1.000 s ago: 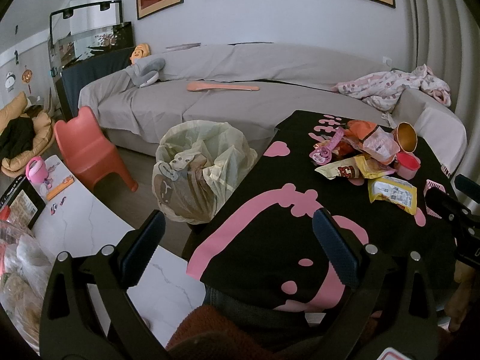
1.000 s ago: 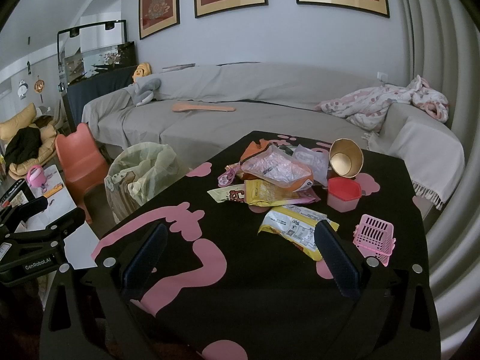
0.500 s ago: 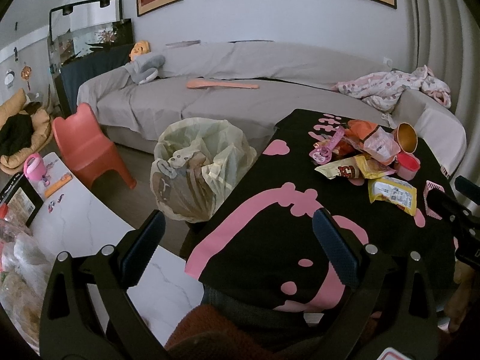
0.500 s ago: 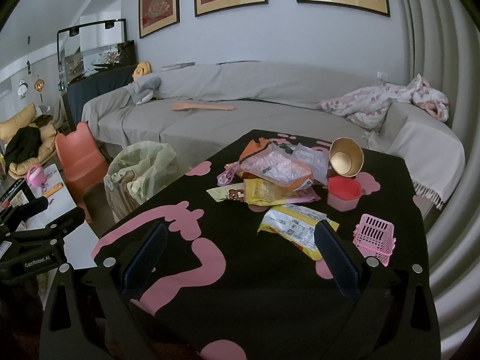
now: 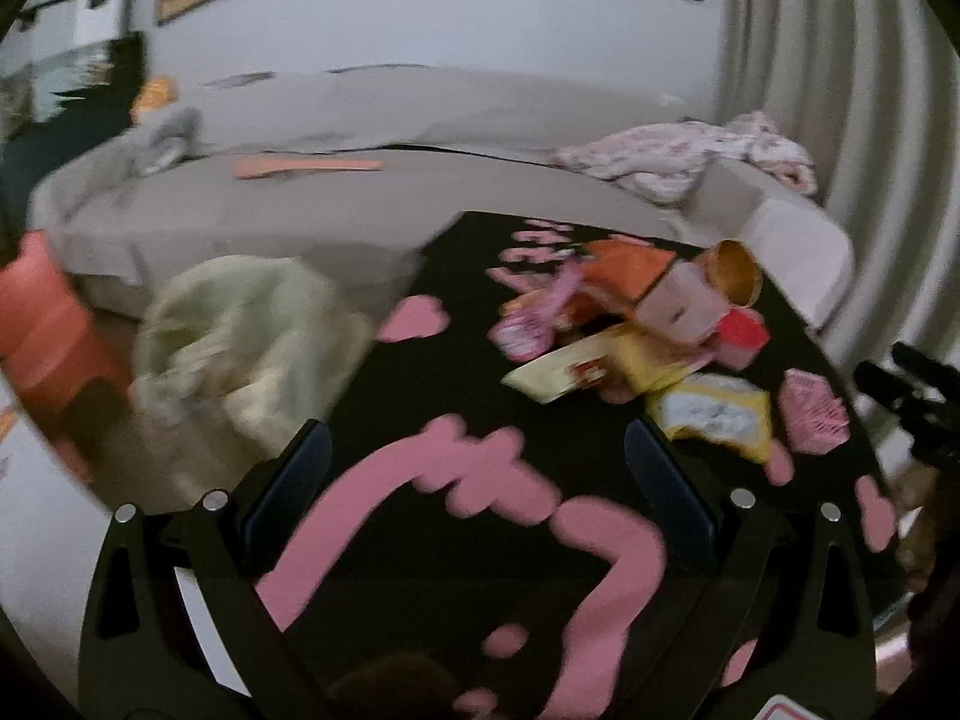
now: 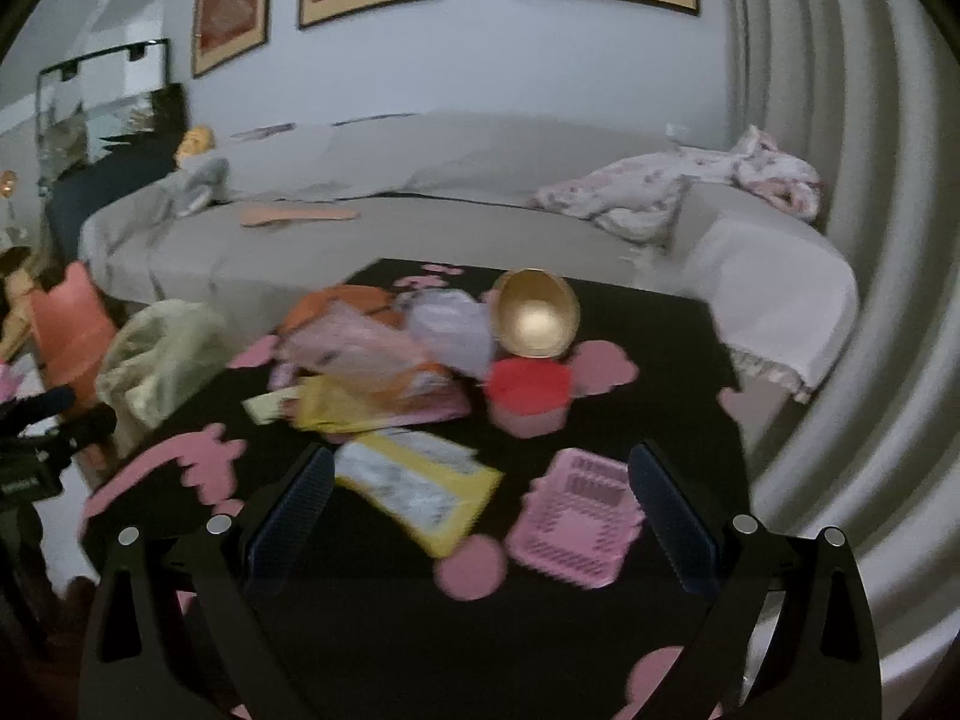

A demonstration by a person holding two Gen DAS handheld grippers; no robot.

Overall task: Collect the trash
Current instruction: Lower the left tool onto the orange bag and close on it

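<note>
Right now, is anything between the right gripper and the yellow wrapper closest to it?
Nothing visible. The right gripper is open above the black table, and the yellow wrapper lies flat just ahead, its near end between the fingers. The pink basket sits beside it, to the right.

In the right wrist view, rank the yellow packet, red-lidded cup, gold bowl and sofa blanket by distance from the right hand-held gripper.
From the right hand-held gripper:
1. Yellow packet, just ahead, between the fingers.
2. Red-lidded cup, mid-table, slightly right.
3. Gold bowl, tipped on its side behind the cup.
4. Sofa blanket, crumpled on the sofa, far right.

Left tool [image 5: 477,483] spread wide and empty, right tool [image 6: 480,501] likewise agape, both level
</note>
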